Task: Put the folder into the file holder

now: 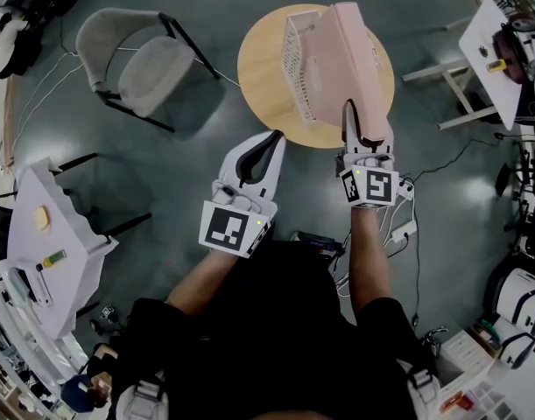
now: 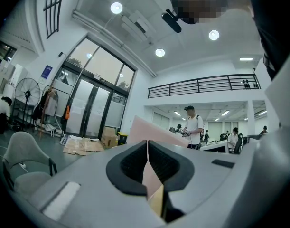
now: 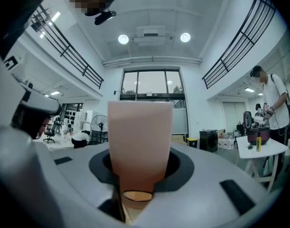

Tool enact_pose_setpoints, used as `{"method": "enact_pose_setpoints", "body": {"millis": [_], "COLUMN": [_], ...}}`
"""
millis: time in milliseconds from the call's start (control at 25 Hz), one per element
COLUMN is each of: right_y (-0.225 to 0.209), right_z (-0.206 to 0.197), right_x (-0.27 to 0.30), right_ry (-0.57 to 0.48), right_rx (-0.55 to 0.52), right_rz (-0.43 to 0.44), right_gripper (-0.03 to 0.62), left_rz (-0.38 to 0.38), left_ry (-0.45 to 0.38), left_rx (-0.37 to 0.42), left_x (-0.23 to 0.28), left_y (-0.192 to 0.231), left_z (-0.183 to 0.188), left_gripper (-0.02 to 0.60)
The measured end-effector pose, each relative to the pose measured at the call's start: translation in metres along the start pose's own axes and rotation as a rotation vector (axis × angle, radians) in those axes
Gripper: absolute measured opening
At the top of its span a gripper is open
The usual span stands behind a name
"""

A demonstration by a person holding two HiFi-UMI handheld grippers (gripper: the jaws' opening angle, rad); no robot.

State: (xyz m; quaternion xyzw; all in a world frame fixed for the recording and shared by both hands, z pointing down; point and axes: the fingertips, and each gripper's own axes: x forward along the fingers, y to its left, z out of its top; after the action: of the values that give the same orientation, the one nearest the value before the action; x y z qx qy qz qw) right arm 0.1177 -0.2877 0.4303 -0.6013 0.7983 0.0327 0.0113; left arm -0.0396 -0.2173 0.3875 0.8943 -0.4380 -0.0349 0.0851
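The pink folder (image 1: 346,55) stands upright over the round wooden table (image 1: 258,86), held by its near edge. My right gripper (image 1: 353,114) is shut on it. In the right gripper view the folder (image 3: 140,137) rises between the jaws and fills the middle. A white mesh file holder (image 1: 298,55) stands on the table, right against the folder's left side. I cannot tell whether the folder's bottom edge is inside it. My left gripper (image 1: 274,140) hovers at the table's near edge, shut and holding nothing. In the left gripper view its jaws (image 2: 147,144) meet, with the folder (image 2: 156,131) beyond them.
A grey chair (image 1: 136,64) stands left of the table. White side tables sit at the right (image 1: 499,55) and the left (image 1: 48,234). Cables and a power strip (image 1: 400,230) lie on the floor near my feet. A person (image 2: 194,127) stands in the background.
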Motion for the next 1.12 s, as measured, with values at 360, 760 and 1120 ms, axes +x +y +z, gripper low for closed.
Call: {"method": "enact_pose_setpoints", "body": {"millis": [360, 760, 1120], "right_y": [0.0, 0.007, 0.006], "right_z": [-0.009, -0.014, -0.016], "right_x": [0.002, 0.012, 0.022], "right_ry": [0.019, 0.045, 0.061], "right_rx": [-0.002, -0.023, -0.03], "right_rz": [0.01, 0.038, 0.054], "right_gripper": [0.123, 0.124, 0.124], "left_rz": [-0.002, -0.002, -0.005], "left_ry": [-0.007, -0.024, -0.021], "left_rx": [0.008, 0.007, 0.009], "left_x": [0.0, -0.001, 0.002], "left_y": [-0.003, -0.004, -0.004], "left_z": [0.003, 0.009, 0.007], "left_gripper": [0.012, 0.012, 0.012]}}
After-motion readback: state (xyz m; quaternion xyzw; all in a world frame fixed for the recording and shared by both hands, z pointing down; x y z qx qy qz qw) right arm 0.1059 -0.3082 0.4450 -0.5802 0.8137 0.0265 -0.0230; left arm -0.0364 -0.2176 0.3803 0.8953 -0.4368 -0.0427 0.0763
